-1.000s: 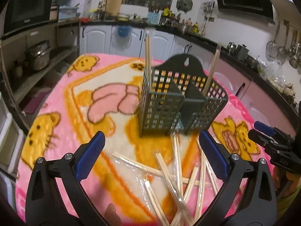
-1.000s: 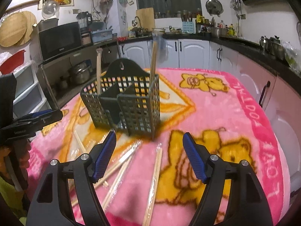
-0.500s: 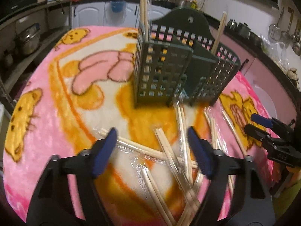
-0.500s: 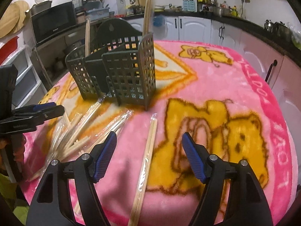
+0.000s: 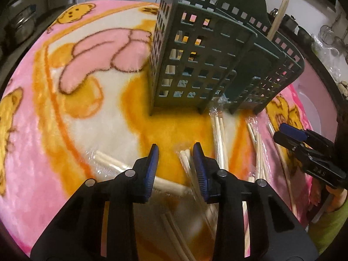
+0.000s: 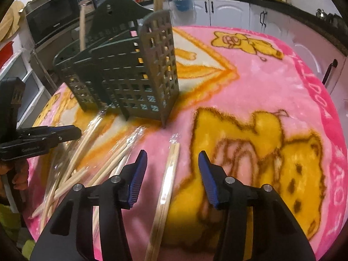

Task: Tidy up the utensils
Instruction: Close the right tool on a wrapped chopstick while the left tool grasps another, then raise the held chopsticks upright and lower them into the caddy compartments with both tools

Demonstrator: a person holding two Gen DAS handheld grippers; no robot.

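left claw [image 5: 175, 152]: jaws closing, blue pads not yet pressing anything; one wrapped chopstick pair [image 5: 186, 158] lies between them, hard against the right-hand pad, and a second wrapped pair [image 5: 121, 165] runs crosswise under the left-hand pad. nothing grasped.

right claw [image 6: 172, 158]: jaws closing, still apart, released. a single wrapped pair [image 6: 167, 182] lies lengthwise between the pads, touching neither, tip pointing toward the caddy.

loose pile of wrapped chopsticks [image 6: 87, 163] lies between the two claws, fanned out on the blanket, some crossing each other. the left claw shows at the left edge of the right wrist view, held in a hand [image 6: 19, 171].

dark green slotted utensil caddy [image 5: 208, 65] stands upright just beyond the pile, several compartments. chopsticks [image 5: 278, 19] stand upright in the compartments at either end; cannot tell how many.

surface: bench covered by a fleecy pink blanket [image 6: 271, 91] with yellow cartoon bears and orange-and-white panels; pink lettering along one border.

room: kitchen. white cabinet doors [image 6: 228, 15] under a dark counter crowded with bottles and pots; microwave [image 6: 52, 19] on a shelf to the left of the right wrist view; steel pot [image 5: 19, 26] on a lower shelf.
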